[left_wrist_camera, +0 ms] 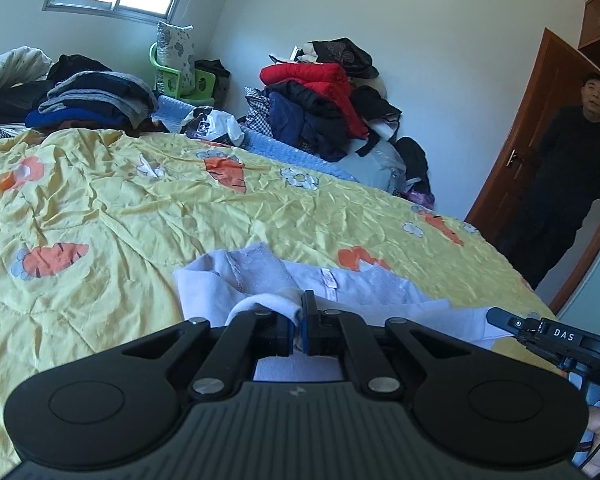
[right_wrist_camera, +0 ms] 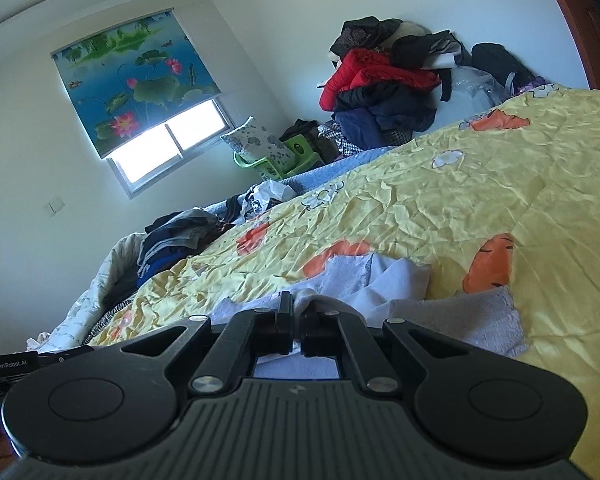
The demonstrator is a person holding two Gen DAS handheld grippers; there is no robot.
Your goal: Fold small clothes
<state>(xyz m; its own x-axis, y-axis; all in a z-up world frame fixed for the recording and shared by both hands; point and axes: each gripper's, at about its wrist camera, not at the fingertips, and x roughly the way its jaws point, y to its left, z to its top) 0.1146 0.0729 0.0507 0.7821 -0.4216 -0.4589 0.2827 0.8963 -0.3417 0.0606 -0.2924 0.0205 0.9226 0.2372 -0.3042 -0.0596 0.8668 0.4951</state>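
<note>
A pale lavender small garment (left_wrist_camera: pixel 352 292) lies on the yellow carrot-print bedcover (left_wrist_camera: pixel 140 200), its fleecy inside and a white label showing. My left gripper (left_wrist_camera: pixel 299 320) is shut on a bunched edge of that garment, cloth pinched between its blue pads. In the right wrist view the same lavender garment (right_wrist_camera: pixel 388 280) spreads ahead over the yellow bedcover (right_wrist_camera: pixel 460 208). My right gripper (right_wrist_camera: pixel 298 312) is shut on another fold of it. The right gripper also shows at the right edge of the left wrist view, beside the cloth.
A stack of folded dark clothes (left_wrist_camera: pixel 92 100) sits at the far left of the bed. A heap of red and dark jackets (left_wrist_camera: pixel 324 96) is piled against the wall. A person in black (left_wrist_camera: pixel 568 184) stands in the doorway by the wooden door (left_wrist_camera: pixel 516 140).
</note>
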